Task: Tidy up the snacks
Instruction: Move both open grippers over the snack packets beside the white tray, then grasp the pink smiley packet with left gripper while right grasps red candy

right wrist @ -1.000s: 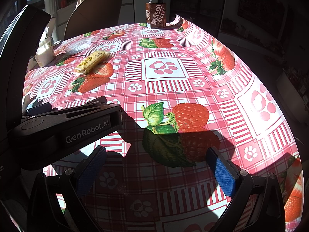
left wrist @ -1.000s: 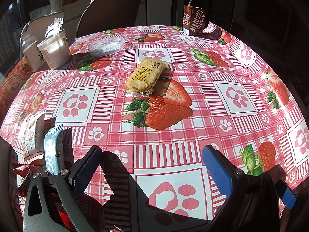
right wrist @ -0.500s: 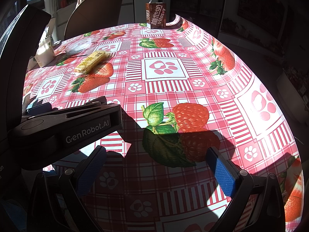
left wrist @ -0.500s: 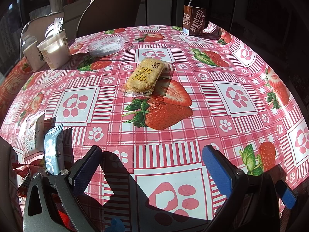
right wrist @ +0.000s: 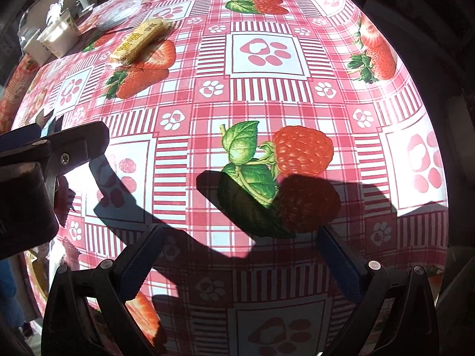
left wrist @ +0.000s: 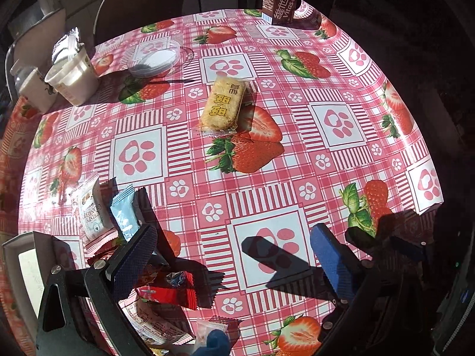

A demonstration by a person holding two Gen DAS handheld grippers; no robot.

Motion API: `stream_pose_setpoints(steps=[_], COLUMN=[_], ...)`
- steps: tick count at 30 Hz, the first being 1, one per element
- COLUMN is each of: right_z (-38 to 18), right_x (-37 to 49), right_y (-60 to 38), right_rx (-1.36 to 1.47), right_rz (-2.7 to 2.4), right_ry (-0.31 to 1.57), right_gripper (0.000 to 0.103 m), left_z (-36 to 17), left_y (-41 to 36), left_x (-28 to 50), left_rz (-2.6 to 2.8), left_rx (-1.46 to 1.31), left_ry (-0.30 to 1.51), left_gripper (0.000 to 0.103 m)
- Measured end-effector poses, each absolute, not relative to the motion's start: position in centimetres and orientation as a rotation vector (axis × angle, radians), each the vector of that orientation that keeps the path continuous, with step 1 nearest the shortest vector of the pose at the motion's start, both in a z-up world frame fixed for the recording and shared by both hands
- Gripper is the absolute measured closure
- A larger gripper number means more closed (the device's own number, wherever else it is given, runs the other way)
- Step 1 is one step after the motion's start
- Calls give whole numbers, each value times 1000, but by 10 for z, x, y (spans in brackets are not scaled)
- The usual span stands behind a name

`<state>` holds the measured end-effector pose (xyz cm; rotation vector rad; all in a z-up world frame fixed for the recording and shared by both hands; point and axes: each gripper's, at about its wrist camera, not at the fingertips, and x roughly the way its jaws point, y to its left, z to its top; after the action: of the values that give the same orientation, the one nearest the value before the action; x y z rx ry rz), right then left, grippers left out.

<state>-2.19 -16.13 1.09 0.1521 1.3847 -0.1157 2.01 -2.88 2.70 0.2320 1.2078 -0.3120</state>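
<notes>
A yellow cracker pack (left wrist: pixel 223 104) lies alone mid-table, far ahead of my left gripper (left wrist: pixel 233 247), which is open and holds nothing. Near that gripper's left finger sits a pile of snack packets: a light blue one (left wrist: pixel 124 213), a white one (left wrist: pixel 90 207) and a red one (left wrist: pixel 166 292). My right gripper (right wrist: pixel 237 253) is open too, hovering over a raspberry print. The cracker pack (right wrist: pixel 139 41) shows far up-left in the right wrist view, and the left gripper's body (right wrist: pixel 50 154) fills that view's left edge.
A brown drink carton (left wrist: pixel 279 3) stands at the far table edge. A white cup (left wrist: pixel 72 78), a white box (left wrist: pixel 37 89) and a clear plastic lid (left wrist: pixel 154 60) sit at the far left. A chair back (left wrist: pixel 142 6) rises behind the table. A white tray (left wrist: pixel 26 270) lies near left.
Both grippers have risen and tilted down toward the table. More of the snack pile near the left gripper has come into view.
</notes>
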Motion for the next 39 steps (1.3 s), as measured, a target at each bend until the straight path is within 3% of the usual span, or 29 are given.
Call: stream_pose_setpoints(steps=[4, 8, 20, 23, 25, 28, 35, 38, 39], right_z=[13, 14, 7, 3, 7, 4, 0, -7, -8], right_x=[-34, -54, -82, -78, -76, -80, -76, -75, -74], right_y=[-168, -151, -41, -37, -37, -44, -54, -48, -49], right_rx=[301, 417, 279, 235, 183, 142, 114, 121, 144], right_rz=[-88, -50, 16, -28, -33, -33, -28, -24, -25], right_ry=[1506, 1585, 1673, 1681, 1671, 1666, 1675, 1678, 1680], right_gripper=[0, 0, 0, 11, 30, 48, 51, 51, 56], left_z=[41, 24, -16, -17, -18, -17, -35, -41, -42], left_y=[23, 70, 130, 136, 145, 156, 138, 152, 151], left_x=[-1, -13, -15, -17, -18, -20, -25, -25, -26], left_rz=[-270, -190, -125, -152, -153, -163, -122, -130, -132], left_rx=[271, 293, 181, 179, 180, 214, 302, 128, 146], left_ry=[1231, 1348, 1477, 1467, 1457, 1450, 1499, 1533, 1538], left_gripper=[0, 0, 0, 0, 0, 0, 0, 0, 0])
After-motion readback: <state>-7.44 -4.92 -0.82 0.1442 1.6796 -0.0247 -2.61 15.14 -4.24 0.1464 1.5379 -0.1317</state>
